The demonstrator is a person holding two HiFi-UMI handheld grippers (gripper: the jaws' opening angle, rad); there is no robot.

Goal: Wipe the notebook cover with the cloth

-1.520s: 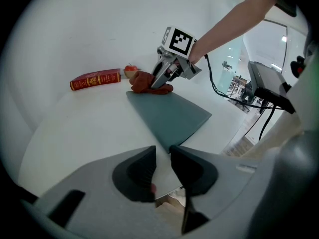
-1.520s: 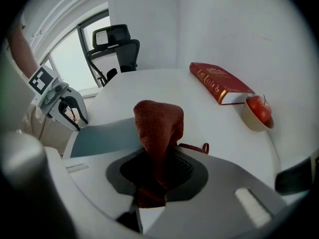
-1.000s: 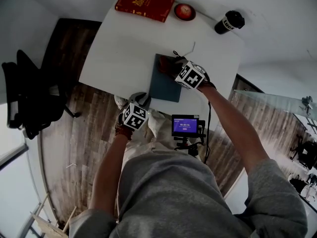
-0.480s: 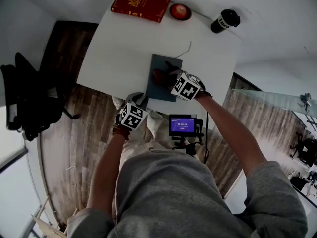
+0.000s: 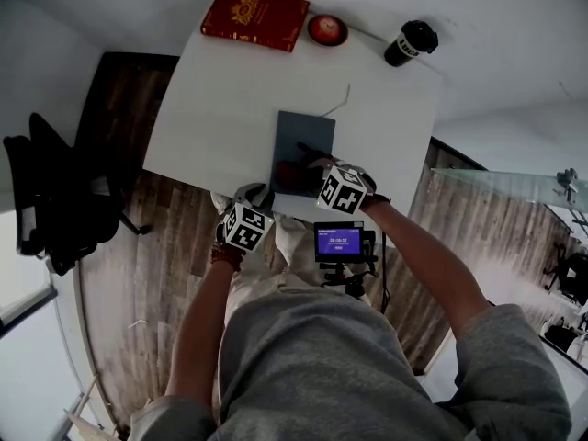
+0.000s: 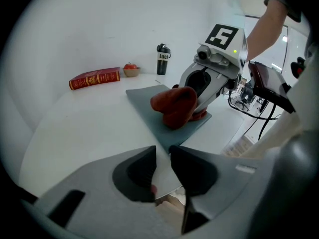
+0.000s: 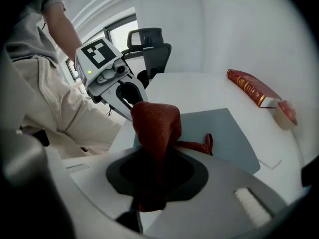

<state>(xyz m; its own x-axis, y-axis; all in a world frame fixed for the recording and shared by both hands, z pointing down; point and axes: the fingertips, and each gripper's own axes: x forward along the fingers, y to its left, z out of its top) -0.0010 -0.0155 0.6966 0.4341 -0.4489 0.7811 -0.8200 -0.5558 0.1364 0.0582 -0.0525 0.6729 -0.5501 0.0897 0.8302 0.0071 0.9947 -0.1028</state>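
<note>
1. i am holding the cloth [image 7: 155,121] in my right gripper [image 7: 155,163]. its fingers are closed tight on the red bunch, and a little tail of cloth is lying loose on the cover.
2. my left gripper [image 6: 163,157] is holding nothing. its fingers are standing a small way apart, and only the white edge of the table [image 5: 220,99] is showing through the gap.
3. the notebook [image 5: 308,136] is lying flat on the table in front of me, near the edge on my side. its long side is running away from me, toward the far side where the red book [image 5: 254,16] is lying.
4. the cloth is touching the cover at the end close to me, by the left corner. so most of the cover is lying past the fingers, farther from me. i think the next wipe is going to need a push away from me, along the long side.
5. my right hand is the nearer one, right over the notebook. my left hand is off the notebook, to its left, by the table edge.
6. the head view is showing me the whole notebook, but the marker cube is hiding the right fingers there. the right gripper view is showing the pinch on the cloth up close. the left gripper view is showing from the side that the bunch looks to be resting on the cover, not hanging above it.
</note>
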